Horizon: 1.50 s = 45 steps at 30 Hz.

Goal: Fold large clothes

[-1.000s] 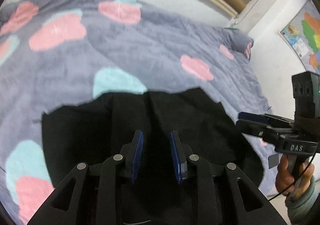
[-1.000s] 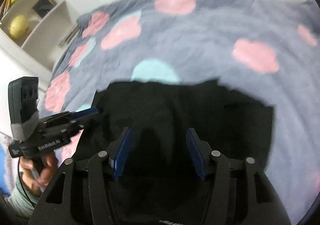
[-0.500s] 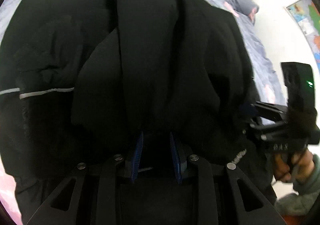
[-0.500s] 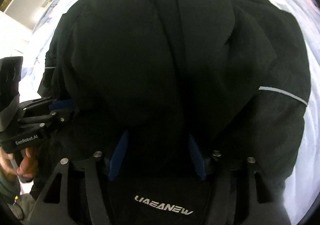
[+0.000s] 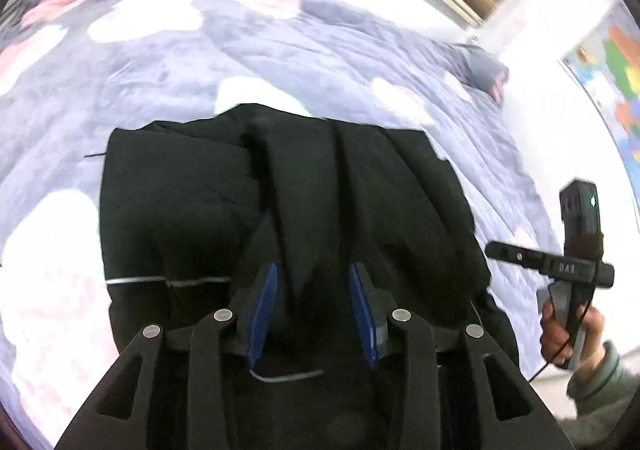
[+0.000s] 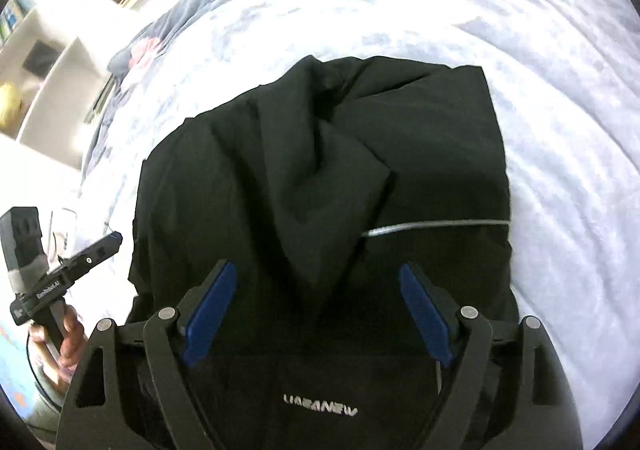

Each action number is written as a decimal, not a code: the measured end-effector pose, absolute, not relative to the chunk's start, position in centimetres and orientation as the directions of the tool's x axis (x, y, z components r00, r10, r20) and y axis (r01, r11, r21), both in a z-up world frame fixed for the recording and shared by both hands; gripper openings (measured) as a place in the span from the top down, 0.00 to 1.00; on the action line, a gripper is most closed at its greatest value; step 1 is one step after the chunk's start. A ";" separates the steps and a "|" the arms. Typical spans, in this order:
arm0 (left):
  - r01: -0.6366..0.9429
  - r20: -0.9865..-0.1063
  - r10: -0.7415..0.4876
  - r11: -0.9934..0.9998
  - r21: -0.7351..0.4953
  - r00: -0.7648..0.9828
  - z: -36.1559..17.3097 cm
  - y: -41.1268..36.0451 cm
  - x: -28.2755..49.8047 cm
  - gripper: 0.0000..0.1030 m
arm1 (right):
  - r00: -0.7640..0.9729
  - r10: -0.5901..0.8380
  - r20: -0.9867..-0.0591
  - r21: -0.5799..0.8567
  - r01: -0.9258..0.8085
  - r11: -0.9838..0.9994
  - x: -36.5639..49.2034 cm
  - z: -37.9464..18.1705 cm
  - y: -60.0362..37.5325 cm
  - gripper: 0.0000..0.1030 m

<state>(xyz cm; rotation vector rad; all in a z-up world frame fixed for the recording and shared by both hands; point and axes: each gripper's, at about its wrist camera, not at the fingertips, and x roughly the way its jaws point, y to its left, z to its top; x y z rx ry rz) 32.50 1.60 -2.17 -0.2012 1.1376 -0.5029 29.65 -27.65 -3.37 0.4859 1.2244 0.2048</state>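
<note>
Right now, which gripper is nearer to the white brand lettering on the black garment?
Right. The right gripper hangs just over the white lettering, which lies on the black garment at the base of its open fingers. The left gripper is off past the garment's far side edge.

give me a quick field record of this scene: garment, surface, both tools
garment: black jacket with thin silver stripe, folded in a bundle
surface: grey-blue bedspread with pink and pale cloud patches, under the jacket
left tool: jaws apart and just opening, fabric between the blue pads, not pinched
right tool: jaws wide and just opening, above the jacket, gripping nothing
</note>
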 end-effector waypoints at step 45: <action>0.414 -0.826 -0.528 0.809 -0.418 0.198 -5.7 -5.6 32.5 0.58 | 0.264 0.252 -0.931 0.248 -0.050 0.967 34.1 -6.7 -17.5 0.54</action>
